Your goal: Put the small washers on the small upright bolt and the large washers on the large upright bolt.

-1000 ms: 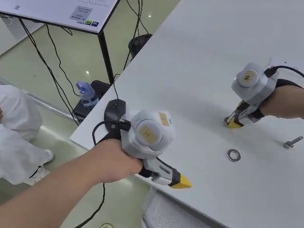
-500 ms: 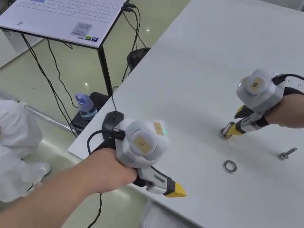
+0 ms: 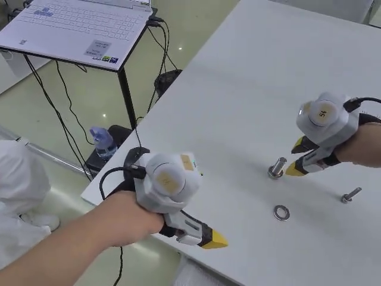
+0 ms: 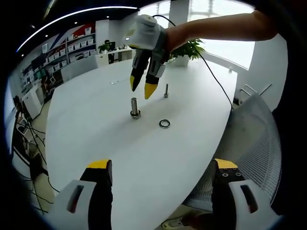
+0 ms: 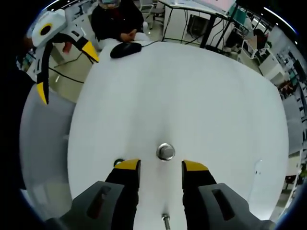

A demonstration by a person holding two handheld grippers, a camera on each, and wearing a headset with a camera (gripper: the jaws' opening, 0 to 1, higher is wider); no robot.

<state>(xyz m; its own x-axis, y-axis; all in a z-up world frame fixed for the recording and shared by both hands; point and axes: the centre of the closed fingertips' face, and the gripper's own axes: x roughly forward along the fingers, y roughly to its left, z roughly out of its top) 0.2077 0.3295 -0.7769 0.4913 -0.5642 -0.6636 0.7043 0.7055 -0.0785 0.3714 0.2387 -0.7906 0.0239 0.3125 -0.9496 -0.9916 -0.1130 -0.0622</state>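
Observation:
The large bolt (image 3: 277,168) stands upright and alone on the white table (image 3: 238,89). My right gripper (image 3: 296,156) hovers just to its right, open. In the right gripper view the bolt head (image 5: 166,151) sits just beyond the open jaws of my right gripper (image 5: 160,166). One large washer (image 3: 281,213) lies flat nearer to me, partly hidden by a jaw as the washer (image 5: 118,163). A small bolt (image 3: 350,195) is farther right; it looks upright as the small bolt (image 4: 166,90). My left gripper (image 3: 211,238) is open near the table's front edge, far from the bolt (image 4: 135,108).
A black mouse (image 5: 125,49) rests near the table's left edge. Beyond that edge are a laptop (image 3: 77,24) on a stand, hanging cables and a water bottle (image 3: 102,140) on the floor. A mesh chair (image 4: 254,143) sits below the front edge.
My right gripper has let go of the large bolt and drawn back to the right. The bolt now stands free. The head camera has shifted; the left gripper stays put.

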